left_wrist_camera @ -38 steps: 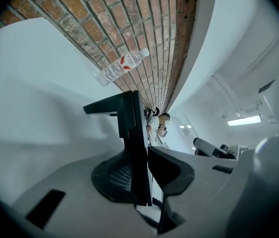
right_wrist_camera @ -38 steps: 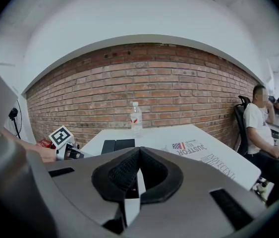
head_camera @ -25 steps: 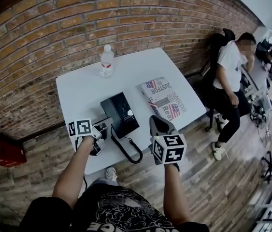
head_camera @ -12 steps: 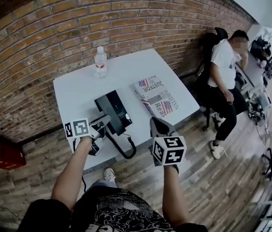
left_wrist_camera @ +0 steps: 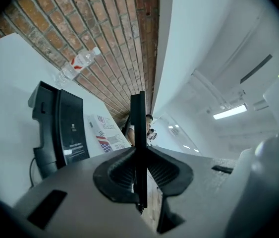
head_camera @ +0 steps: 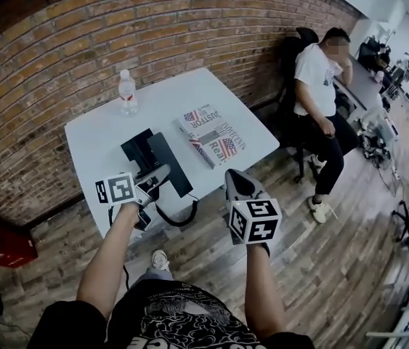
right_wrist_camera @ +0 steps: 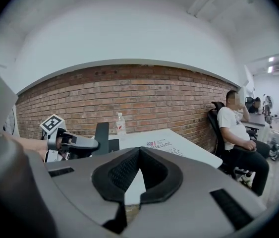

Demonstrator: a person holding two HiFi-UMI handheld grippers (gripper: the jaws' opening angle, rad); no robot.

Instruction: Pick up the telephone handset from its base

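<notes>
The black telephone base (head_camera: pixel 136 148) lies near the front edge of the white table (head_camera: pixel 95 133). My left gripper (head_camera: pixel 158 174) is shut on the black handset (head_camera: pixel 169 162) and holds it raised above the base. In the left gripper view the handset (left_wrist_camera: pixel 138 128) shows edge-on as a thin dark strip between the pads, with the base (left_wrist_camera: pixel 60 128) off to the left. The curly cord (head_camera: pixel 179 217) hangs over the table's front edge. My right gripper (head_camera: pixel 235 179) hovers in front of the table, shut and empty. Its view shows the left gripper (right_wrist_camera: pixel 75 143) with the handset (right_wrist_camera: pixel 101 132).
A water bottle (head_camera: pixel 126 91) stands at the back of the table and a printed paper (head_camera: pixel 211 140) lies on its right half. A brick wall runs behind. A person (head_camera: pixel 320 86) sits on a chair to the right. A red crate (head_camera: pixel 1 242) is on the floor at the left.
My left gripper has risen with the handset, which now stands clear of the base. The whole scene has slid left in the head view. The right gripper stays shut and empty.
</notes>
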